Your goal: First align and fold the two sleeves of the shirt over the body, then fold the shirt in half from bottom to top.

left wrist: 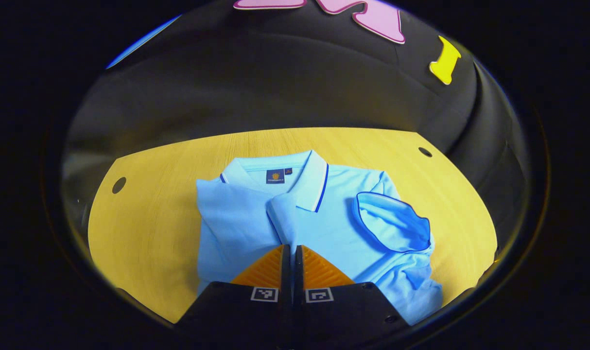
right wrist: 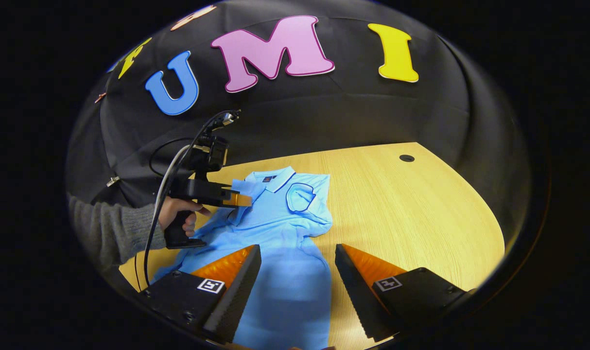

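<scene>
A light blue polo shirt [right wrist: 285, 228] lies flat on the wooden tabletop [right wrist: 421, 218], its long axis running straight away from the right gripper [right wrist: 298, 260], collar [left wrist: 295, 177] at the far end and hem nearest, passing between that gripper's released, wide-apart jaws. One sleeve [left wrist: 394, 223] lies folded over the body, ahead and to the right of the left gripper [left wrist: 292, 255], whose jaws are clenched with nothing seen between them, above the shirt's chest just below the collar. In the right gripper view, a hand [right wrist: 178, 214] in a grey sleeve holds that left gripper over the shirt.
</scene>
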Demonstrator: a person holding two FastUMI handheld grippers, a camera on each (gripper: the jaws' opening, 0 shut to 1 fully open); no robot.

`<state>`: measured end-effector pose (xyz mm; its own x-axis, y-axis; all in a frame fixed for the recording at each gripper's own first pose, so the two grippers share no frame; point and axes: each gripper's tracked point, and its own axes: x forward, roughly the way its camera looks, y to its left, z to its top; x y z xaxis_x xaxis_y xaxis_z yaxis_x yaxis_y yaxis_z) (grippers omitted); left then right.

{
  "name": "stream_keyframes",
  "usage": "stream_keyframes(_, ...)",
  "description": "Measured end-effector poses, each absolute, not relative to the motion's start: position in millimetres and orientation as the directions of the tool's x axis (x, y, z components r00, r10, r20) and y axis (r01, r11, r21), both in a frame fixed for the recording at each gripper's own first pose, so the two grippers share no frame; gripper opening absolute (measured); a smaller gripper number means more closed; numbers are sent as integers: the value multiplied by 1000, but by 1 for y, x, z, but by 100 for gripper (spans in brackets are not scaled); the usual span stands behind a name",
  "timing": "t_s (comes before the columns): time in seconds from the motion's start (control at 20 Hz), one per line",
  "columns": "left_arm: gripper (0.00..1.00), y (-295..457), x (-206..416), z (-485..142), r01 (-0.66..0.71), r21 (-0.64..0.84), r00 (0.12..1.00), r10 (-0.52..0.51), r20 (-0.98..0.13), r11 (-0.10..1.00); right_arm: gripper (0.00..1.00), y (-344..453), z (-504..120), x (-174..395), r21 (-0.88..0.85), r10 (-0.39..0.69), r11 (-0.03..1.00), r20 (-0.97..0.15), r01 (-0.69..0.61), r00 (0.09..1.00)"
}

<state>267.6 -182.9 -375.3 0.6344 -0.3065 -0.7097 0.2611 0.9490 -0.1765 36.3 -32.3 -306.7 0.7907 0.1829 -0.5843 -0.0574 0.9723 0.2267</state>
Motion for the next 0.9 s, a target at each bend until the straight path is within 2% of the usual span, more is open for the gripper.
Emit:
stream_keyframes(0.05,1,-185,265,-377,269,-174,628,-310,-714,947,96,-34,-307,35,224,180,973,-586,-55,790)
stream_keyframes(0.1,7,-186,265,-378,275,-172,625,-312,-716,946,96,-35,-309,34,224,179,973,-588,-54,789)
stream_keyframes(0.2,14,-191,263,-380,283,-176,619,-320,-717,943,96,-35,-312,31,227,179,973,-594,-51,784)
stream_keyframes(0.25,10,-191,263,-380,287,-176,618,-322,-717,942,96,-35,-313,30,229,179,972,-596,-48,782)
stream_keyframes(0.5,63,-195,255,-381,313,-165,615,-332,-715,935,96,-32,-318,21,229,179,972,-608,-44,773)
stream_keyframes(0.55,78,-194,254,-381,317,-154,619,-327,-714,936,96,-32,-318,21,229,178,972,-609,-44,773)
stream_keyframes(0.9,78,-172,208,-346,304,-150,674,-323,-664,941,95,-32,-317,4,215,169,976,-627,-40,761)
